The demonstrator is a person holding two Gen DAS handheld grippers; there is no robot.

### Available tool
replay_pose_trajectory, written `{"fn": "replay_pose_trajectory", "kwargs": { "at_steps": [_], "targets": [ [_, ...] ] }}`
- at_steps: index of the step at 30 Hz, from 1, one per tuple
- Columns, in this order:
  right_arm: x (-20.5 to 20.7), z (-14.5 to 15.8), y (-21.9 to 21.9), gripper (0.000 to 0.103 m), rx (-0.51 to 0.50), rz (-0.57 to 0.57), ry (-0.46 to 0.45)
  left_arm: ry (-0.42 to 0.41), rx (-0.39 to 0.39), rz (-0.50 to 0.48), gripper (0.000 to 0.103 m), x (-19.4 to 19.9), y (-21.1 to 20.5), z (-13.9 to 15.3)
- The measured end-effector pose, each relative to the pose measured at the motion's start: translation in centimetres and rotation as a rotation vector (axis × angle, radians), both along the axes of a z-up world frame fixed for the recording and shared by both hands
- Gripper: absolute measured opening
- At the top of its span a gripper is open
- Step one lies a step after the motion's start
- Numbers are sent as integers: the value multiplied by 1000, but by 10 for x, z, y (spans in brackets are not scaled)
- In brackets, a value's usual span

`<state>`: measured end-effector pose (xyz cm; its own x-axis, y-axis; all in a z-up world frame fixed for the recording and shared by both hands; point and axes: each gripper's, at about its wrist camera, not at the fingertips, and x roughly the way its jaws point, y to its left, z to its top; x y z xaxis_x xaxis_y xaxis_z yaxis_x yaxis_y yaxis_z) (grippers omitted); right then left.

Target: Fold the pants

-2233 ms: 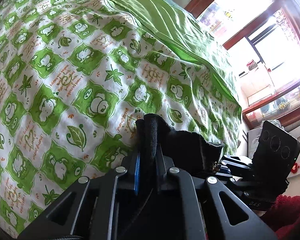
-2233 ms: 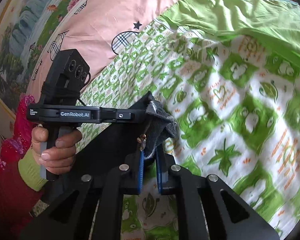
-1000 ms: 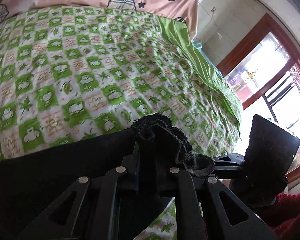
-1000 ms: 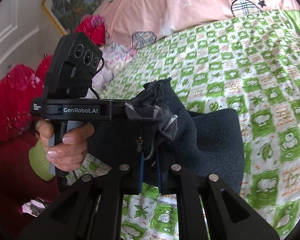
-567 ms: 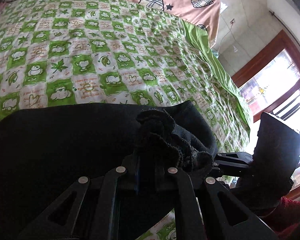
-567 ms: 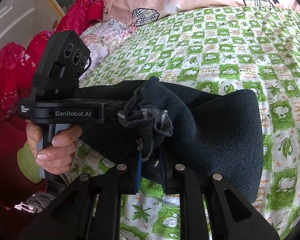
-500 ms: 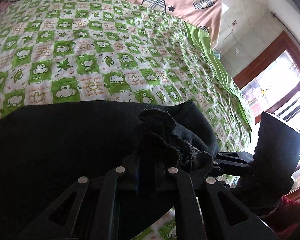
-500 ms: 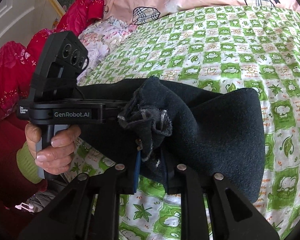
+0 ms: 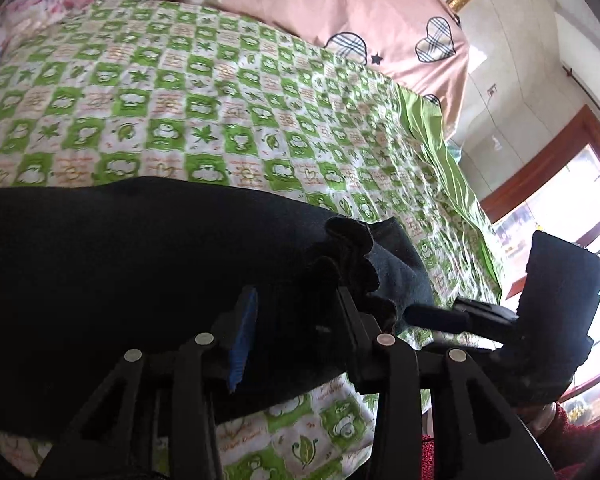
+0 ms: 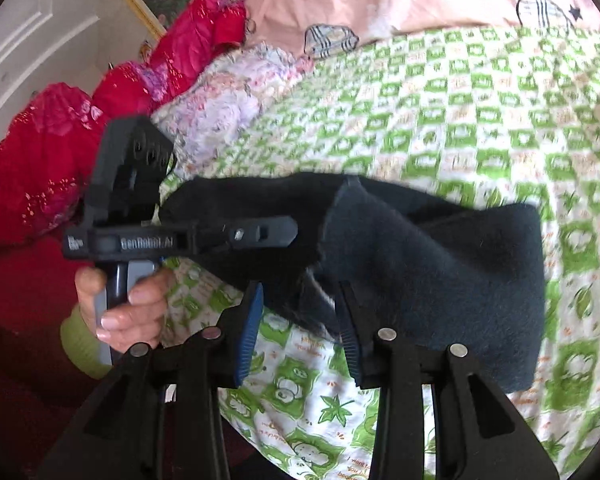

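1. in the left wrist view our left gripper [image 9: 296,312] sits at the lower centre of the frame; its jaws have just been opening and now stand apart, with the dark pants [image 9: 120,264] lying between them, the pads not pressing the cloth.
2. in the right wrist view our right gripper [image 10: 298,320] is at the lower centre; its jaws have just been opening too, and a ruffled edge of the pants [image 10: 440,264] lies loose between the fingers.
3. the pants lie folded across the green checked bedsheet [image 10: 480,120], spreading from the centre to the right of the right wrist view.
4. at the left of that view our left hand [image 10: 120,308] holds the other gripper's handle.
5. a pink quilt [image 9: 320,4] lies along the top of the left wrist view.
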<state>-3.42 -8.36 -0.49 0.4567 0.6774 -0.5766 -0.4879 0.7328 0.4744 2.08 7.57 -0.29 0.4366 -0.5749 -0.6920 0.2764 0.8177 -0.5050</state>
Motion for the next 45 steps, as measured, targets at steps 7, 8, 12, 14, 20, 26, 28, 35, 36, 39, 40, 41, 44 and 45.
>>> {"fn": "replay_pose_trajectory", "kwargs": {
  "at_steps": [7, 8, 12, 14, 20, 26, 28, 35, 36, 39, 40, 41, 44, 45],
  "targets": [
    [17, 16, -16, 39, 37, -60, -24, 11, -35, 108, 45, -22, 30, 4],
    [19, 17, -16, 39, 40, -61, -24, 10, -38, 134, 46, -27, 36, 5],
    [32, 21, -5, 39, 31, -45, -33, 13, -47, 236, 53, -48, 62, 5],
    [39, 21, 6, 39, 29, -28, -32, 23, -50, 289, 53, -59, 78, 4],
    [60, 17, 45, 40, 24, 47, -7, 18, -32, 422, 53, -87, 121, 4],
    [73, 16, 90, 42, -11, 145, -3, 34, -36, 595, 53, -104, 166, 4],
    [77, 17, 105, 43, -24, 175, -10, 27, -25, 643, 53, -110, 177, 6],
    [97, 18, 156, 44, -66, 274, -9, 61, -41, 759, 53, -113, 215, 0],
    [99, 18, 161, 44, -68, 284, -8, 70, -49, 771, 53, -112, 220, -1],
    [107, 16, 178, 44, -83, 315, -1, 92, -68, 801, 53, -110, 232, -6],
    [110, 15, 184, 44, -89, 324, 2, 97, -73, 806, 53, -108, 235, -8],
    [114, 14, 191, 44, -96, 336, 7, 103, -75, 809, 53, -105, 237, -10],
    [124, 9, 213, 44, -121, 379, 24, 122, -80, 824, 53, -99, 244, -16],
    [127, 8, 220, 44, -128, 398, 28, 129, -89, 827, 53, -97, 247, -18]
  ]
}}
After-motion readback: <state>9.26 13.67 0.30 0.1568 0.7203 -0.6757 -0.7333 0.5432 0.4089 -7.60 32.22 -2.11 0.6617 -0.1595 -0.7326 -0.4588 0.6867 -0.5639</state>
